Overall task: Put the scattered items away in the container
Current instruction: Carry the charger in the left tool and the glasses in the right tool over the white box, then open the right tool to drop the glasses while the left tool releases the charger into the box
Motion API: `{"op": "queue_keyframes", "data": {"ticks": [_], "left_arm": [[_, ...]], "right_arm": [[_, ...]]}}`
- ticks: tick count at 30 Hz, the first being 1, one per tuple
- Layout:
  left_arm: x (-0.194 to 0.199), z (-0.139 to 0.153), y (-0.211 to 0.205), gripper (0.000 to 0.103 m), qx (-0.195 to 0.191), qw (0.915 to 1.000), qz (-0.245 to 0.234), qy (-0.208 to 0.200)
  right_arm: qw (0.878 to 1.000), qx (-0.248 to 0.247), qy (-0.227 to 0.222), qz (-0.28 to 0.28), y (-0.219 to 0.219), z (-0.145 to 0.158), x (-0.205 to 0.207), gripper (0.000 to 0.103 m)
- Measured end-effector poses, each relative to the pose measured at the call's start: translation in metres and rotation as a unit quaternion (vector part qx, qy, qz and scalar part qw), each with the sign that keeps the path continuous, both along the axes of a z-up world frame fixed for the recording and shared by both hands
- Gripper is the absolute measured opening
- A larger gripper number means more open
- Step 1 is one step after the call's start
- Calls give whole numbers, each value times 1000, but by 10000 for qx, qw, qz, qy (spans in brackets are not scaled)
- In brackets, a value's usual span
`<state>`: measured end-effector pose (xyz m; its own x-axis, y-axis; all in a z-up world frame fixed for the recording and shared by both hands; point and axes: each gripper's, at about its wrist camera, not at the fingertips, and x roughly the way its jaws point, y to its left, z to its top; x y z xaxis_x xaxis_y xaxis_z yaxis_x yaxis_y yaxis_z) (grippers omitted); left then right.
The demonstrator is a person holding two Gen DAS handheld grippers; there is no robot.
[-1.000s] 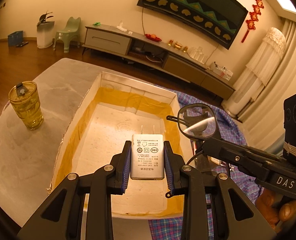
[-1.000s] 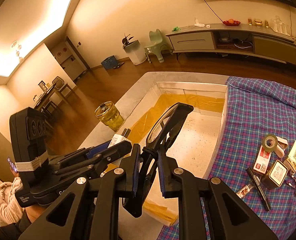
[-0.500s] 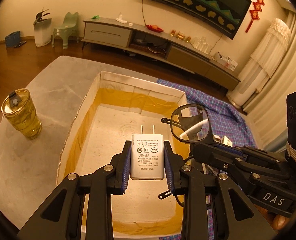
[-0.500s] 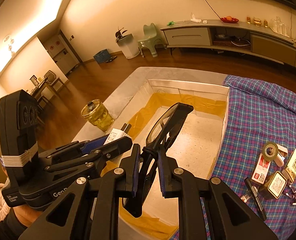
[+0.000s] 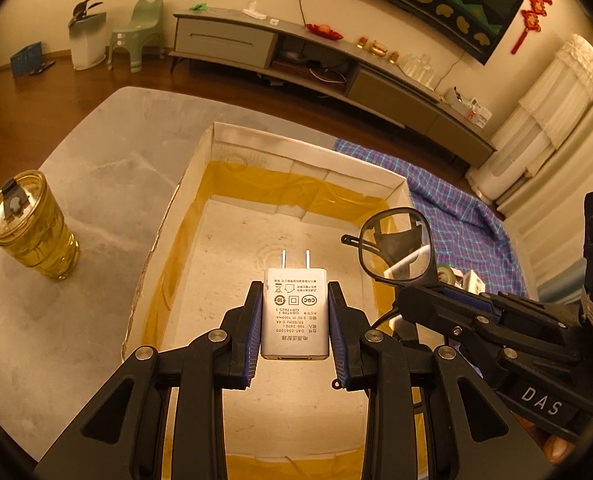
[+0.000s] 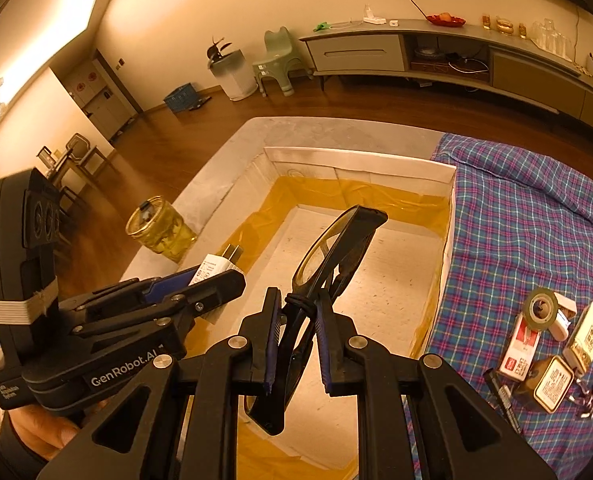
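Over the last second I had carried both loads further in over the white box (image 5: pixel 308 156), and it now filled more of each view than before. My left tongs (image 5: pixel 295 312) stayed clenched on the white USB charger (image 5: pixel 295 312), prongs pointing away from me, hanging above the box's bare floor. My right tongs (image 6: pixel 296 334) stayed clamped on the black glasses (image 6: pixel 336 248), held just beside the charger and also above the box. Neither grip had changed. I judged both items ready to lower and release. Beside the box, on the plaid cloth (image 6: pixel 536 220), the tape roll (image 6: pixel 540 307) and small packets still waited.
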<state>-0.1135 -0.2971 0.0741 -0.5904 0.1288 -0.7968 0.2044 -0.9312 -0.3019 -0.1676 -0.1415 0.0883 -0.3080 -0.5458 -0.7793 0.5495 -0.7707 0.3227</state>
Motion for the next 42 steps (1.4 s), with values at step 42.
{"op": "queue_keyframes", "data": {"ticks": [42], "left_arm": [[-118,-113,-18,31,-447,9882,212,-1451]], "right_arm": [[9794,1908,-649,-101,-58,-78,-99,19]]}}
